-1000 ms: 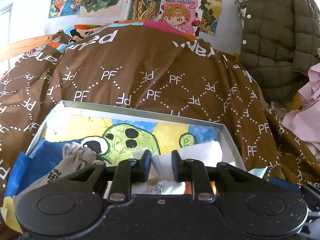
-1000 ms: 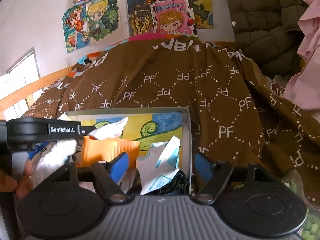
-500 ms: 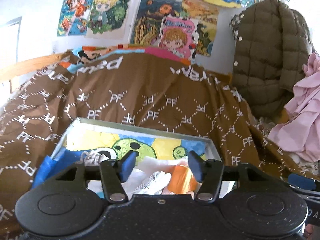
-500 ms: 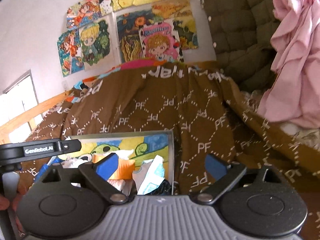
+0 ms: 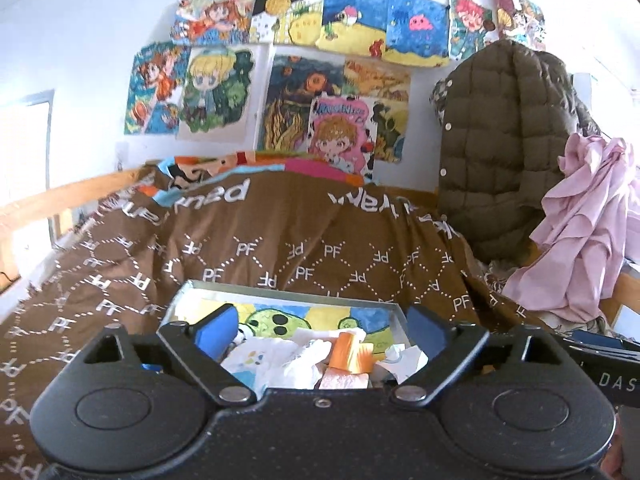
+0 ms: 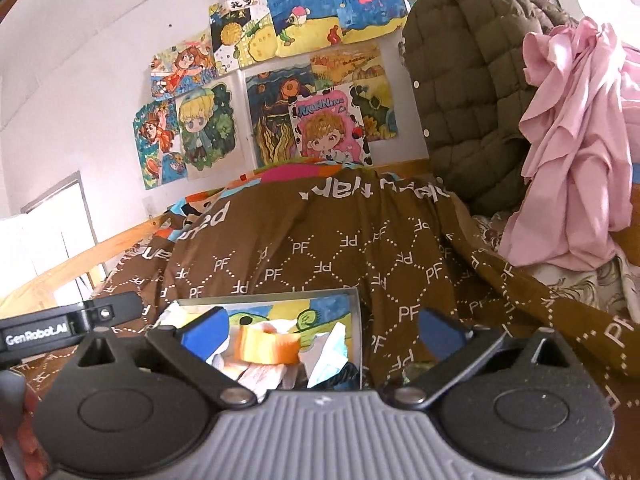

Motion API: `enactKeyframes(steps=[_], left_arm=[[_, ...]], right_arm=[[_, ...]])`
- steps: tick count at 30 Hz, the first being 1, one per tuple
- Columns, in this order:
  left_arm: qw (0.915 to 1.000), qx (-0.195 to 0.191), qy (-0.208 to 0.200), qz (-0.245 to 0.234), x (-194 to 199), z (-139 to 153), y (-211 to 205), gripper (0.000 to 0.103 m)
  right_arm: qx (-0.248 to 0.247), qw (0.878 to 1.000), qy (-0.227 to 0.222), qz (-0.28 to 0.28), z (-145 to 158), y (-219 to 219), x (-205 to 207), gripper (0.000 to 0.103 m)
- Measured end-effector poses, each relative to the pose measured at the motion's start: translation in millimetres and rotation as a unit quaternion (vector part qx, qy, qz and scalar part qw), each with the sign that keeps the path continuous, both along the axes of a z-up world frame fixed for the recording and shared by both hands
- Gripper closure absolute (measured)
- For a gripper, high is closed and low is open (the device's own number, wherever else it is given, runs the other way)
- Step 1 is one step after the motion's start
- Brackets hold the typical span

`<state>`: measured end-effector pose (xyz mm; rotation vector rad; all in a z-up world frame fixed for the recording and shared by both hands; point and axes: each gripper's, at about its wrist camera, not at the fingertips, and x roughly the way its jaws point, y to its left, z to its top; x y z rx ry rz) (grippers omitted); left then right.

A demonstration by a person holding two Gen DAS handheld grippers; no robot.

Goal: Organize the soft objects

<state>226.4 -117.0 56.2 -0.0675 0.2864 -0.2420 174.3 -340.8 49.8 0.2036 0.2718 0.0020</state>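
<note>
Whereas a second ago both tools sat low over the shallow metal box (image 5: 288,294) on the brown PF bedspread (image 5: 320,240), left gripper (image 5: 320,330) and right gripper (image 6: 320,330) now hang higher at six o'clock, jaws opening and empty, the orange cloth (image 6: 268,346) and white cloths (image 5: 276,358) lying loose inside, apparently delivered.

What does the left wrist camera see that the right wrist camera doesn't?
Only the left wrist view shows the box's left wall and a white cloth with coloured spots. Only the right wrist view shows the other gripper's arm labelled GenRobot.AI and fingers at the left edge. Both show the orange cloth, brown blanket, drawings, green jacket and pink cloth.
</note>
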Motion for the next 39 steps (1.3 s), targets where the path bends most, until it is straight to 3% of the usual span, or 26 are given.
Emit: enactKeyframes(steps=[16,39], left_arm=[[0.9986,-0.027,-0.028,0.036,-99,2,36,0.001],[0.9978,-0.016,-0.035,0.054,-170,-9,67,0.001]], right_arm=[[0.007,0.999,-0.042,-0.005,17,18,-95,0.000],[-0.011,0.999,-0.035,-0.008,6,47,-155,0.000]])
